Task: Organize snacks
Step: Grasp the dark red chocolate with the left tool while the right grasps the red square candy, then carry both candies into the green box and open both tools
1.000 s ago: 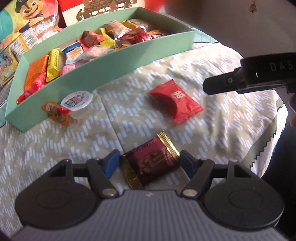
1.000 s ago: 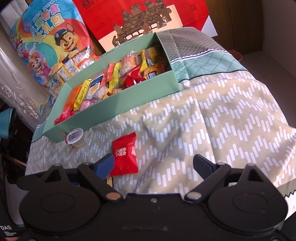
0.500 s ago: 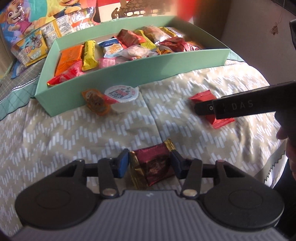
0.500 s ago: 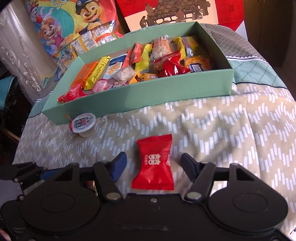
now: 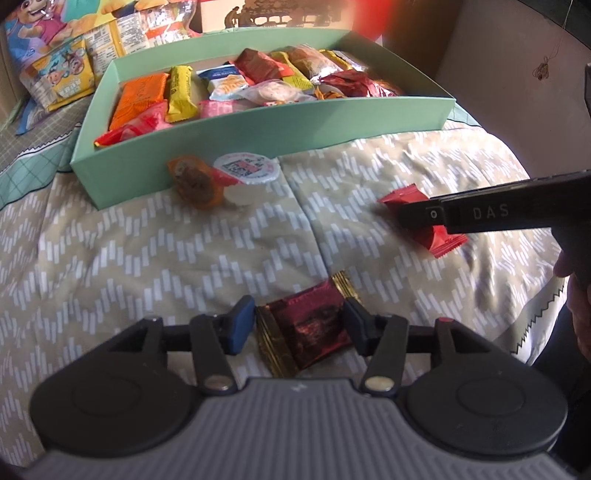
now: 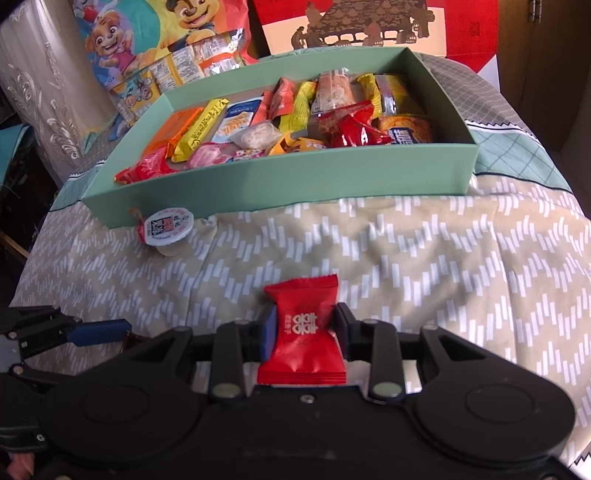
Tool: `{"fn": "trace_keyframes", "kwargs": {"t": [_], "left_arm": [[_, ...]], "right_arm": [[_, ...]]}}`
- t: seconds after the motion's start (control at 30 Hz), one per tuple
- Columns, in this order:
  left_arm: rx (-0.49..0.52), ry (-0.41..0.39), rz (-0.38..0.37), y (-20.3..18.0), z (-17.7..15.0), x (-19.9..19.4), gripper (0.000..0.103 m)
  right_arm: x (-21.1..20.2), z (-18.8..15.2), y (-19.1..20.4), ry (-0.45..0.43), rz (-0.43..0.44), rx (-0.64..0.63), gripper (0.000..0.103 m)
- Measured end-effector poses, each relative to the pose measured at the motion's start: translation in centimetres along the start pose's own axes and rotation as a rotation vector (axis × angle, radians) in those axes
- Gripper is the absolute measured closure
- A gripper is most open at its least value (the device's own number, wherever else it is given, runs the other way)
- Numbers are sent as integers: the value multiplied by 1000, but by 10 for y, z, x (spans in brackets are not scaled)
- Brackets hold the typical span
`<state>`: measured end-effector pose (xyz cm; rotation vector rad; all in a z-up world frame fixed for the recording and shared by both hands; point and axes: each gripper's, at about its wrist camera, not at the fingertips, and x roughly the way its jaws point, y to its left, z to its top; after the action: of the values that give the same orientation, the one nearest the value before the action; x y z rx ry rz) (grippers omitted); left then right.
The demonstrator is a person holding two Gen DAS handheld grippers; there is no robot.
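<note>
A dark red snack packet with gold ends [image 5: 310,325] lies on the patterned cloth between the fingers of my left gripper [image 5: 297,321]. Its jaws are opening slightly, and both pads still touch the wrapper. My right gripper [image 6: 304,325] is closing on a bright red snack packet [image 6: 301,295], with its pads pressed on the packet's sides. In the left wrist view, one right-gripper finger [image 5: 480,214] crosses that red packet [image 5: 443,243]. The mint green box [image 6: 295,184], full of several wrapped snacks, stands behind on the cloth.
A sealed jelly cup [image 5: 245,168] and an orange wrapped sweet [image 5: 192,181] rest against the box's front wall [image 5: 258,140]. A cartoon snack bag [image 6: 147,37] and a red gift box [image 6: 369,26] stand behind. The cloth drops off at the right edge beside a hand [image 5: 576,295].
My right gripper slid over the bright red packet and closed its fingers onto it. My left gripper closed in on the dark red packet, then eased out a little.
</note>
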<state>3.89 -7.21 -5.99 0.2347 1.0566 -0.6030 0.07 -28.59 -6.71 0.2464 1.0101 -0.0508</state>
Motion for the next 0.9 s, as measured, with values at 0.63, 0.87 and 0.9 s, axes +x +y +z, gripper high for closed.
{"fn": "trace_keyframes", "kwargs": {"t": [0.63, 0.87, 0.9], "left_arm": [[74, -73, -8, -14, 6, -24, 85], [344, -3, -11, -15, -15, -28, 41], [396, -7, 1, -19, -15, -28, 37]], "right_arm": [[-18, -14, -11, -15, 2, 33, 71], [-19, -8, -9, -11, 24, 39, 71], [-19, -8, -7, -7, 30, 43, 71]]}}
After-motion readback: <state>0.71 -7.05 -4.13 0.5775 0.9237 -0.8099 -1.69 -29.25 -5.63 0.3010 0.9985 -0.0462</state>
